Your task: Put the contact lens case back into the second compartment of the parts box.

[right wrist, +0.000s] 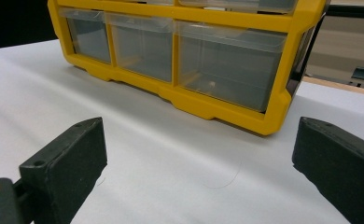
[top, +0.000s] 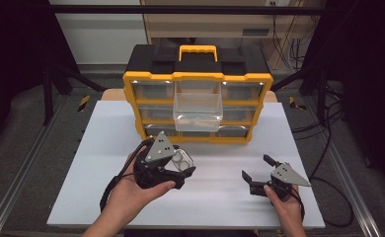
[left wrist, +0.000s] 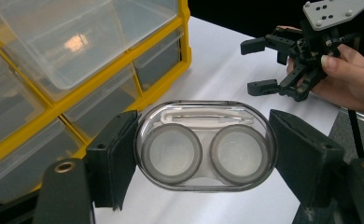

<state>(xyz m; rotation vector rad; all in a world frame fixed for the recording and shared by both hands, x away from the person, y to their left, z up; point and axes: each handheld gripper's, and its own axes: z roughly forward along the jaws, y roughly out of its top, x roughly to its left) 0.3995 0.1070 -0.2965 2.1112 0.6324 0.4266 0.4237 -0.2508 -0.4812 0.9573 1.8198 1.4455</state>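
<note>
A clear oval contact lens case [left wrist: 206, 147] with two round grey-rimmed wells and a white tweezer inside sits between the jaws of my left gripper [top: 180, 165], which is shut on it. The case [top: 184, 159] hangs just above the white table, in front of the yellow and black drawer organizer [top: 198, 74]. The organizer's top middle clear drawer [top: 198, 111] is pulled out and looks empty. My right gripper [top: 257, 167] is held low at the table's right, open, with nothing between its jaws. It appears in the left gripper view too, as the right gripper [left wrist: 257, 65].
The organizer's bottom row of clear drawers [right wrist: 227, 65] is shut. The white tabletop [top: 220, 197] stretches between the two hands. Cables [top: 328, 148] trail over the floor to the right of the table.
</note>
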